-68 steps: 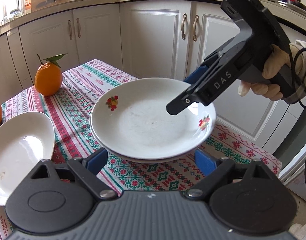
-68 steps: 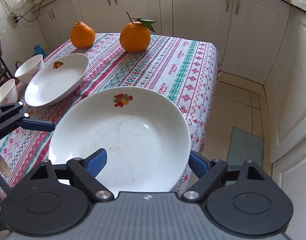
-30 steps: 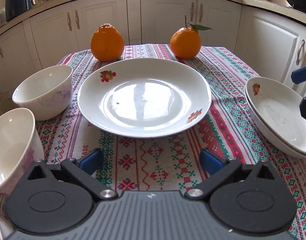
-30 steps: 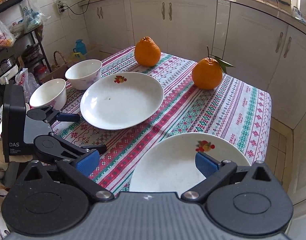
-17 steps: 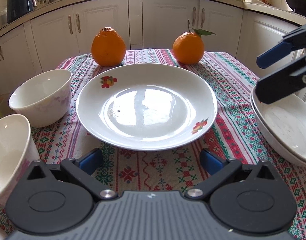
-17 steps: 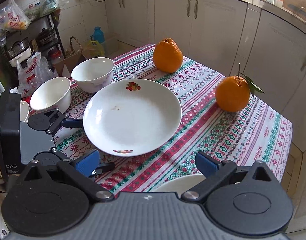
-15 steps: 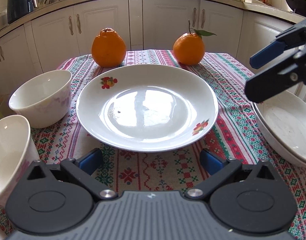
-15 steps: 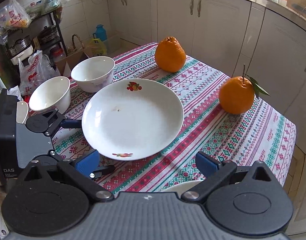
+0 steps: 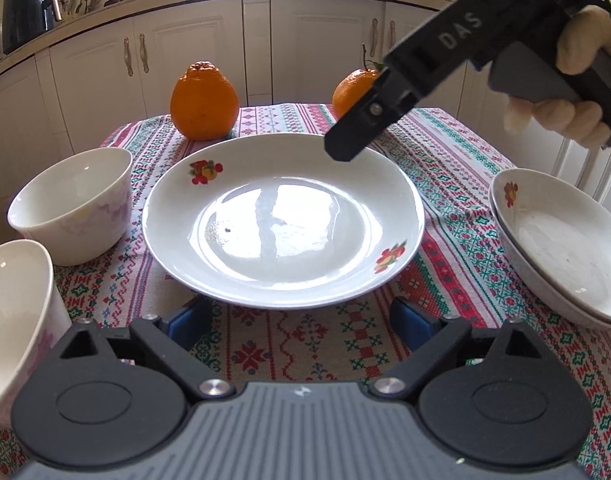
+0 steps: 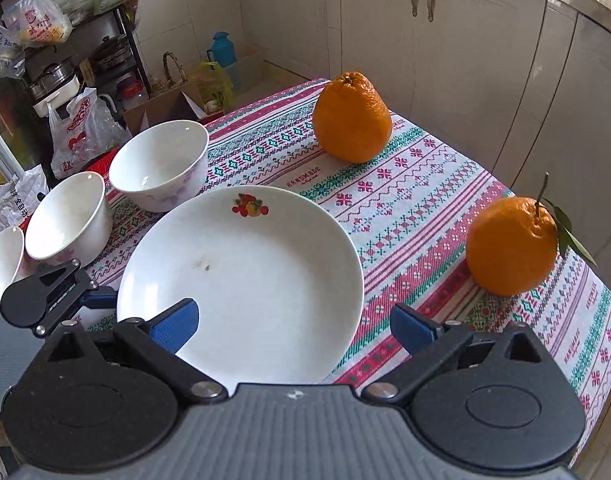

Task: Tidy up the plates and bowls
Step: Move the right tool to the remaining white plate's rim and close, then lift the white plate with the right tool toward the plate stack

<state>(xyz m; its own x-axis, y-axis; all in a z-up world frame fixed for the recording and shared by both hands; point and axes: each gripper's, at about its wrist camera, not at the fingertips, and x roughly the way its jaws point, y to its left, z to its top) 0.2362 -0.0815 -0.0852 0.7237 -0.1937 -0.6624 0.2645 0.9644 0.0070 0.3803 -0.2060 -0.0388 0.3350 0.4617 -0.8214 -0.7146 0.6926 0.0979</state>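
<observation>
A white plate with fruit prints lies in the middle of the patterned tablecloth; it also shows in the right wrist view. My left gripper is open and empty, its tips just under the plate's near rim. My right gripper is open and empty, above the plate's right part; in the left wrist view its one visible fingertip hovers over the plate's far rim. Two stacked plates lie at the right. Two white bowls stand at the left.
Two oranges stand at the back of the table, also in the right wrist view. A third bowl sits at the far left. The table edge drops off beyond the stacked plates. Cabinets stand behind.
My right gripper has left the stacked plates at the right and swung left over the middle plate. My left gripper has edged closer to the plate's near rim.
</observation>
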